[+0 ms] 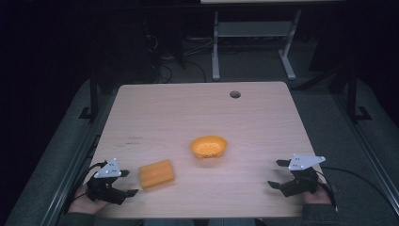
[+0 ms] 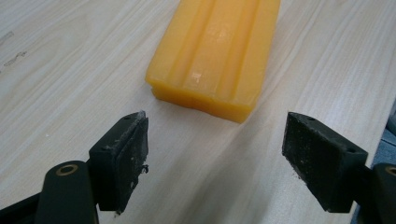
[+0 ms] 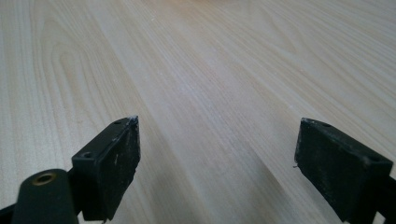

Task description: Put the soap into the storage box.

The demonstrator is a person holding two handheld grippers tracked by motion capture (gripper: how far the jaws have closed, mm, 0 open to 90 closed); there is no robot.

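Soap bar (image 2: pixel 215 56) lies just ahead of spread left tongs (image 2: pixel 215 158); approach w/ jaws straddling it. Right tongs (image 3: pixel 217 165) spread, empty.

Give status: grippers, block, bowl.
Left gripper open, right gripper open, both empty. Orange block flat on table, just ahead of left jaws, untouched. Orange bowl mid-table, clear of both.

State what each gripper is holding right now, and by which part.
Nothing is held. The left gripper is open, its jaws just short of the ridged orange rectangular block. The right gripper is open over the bare light wooden table.
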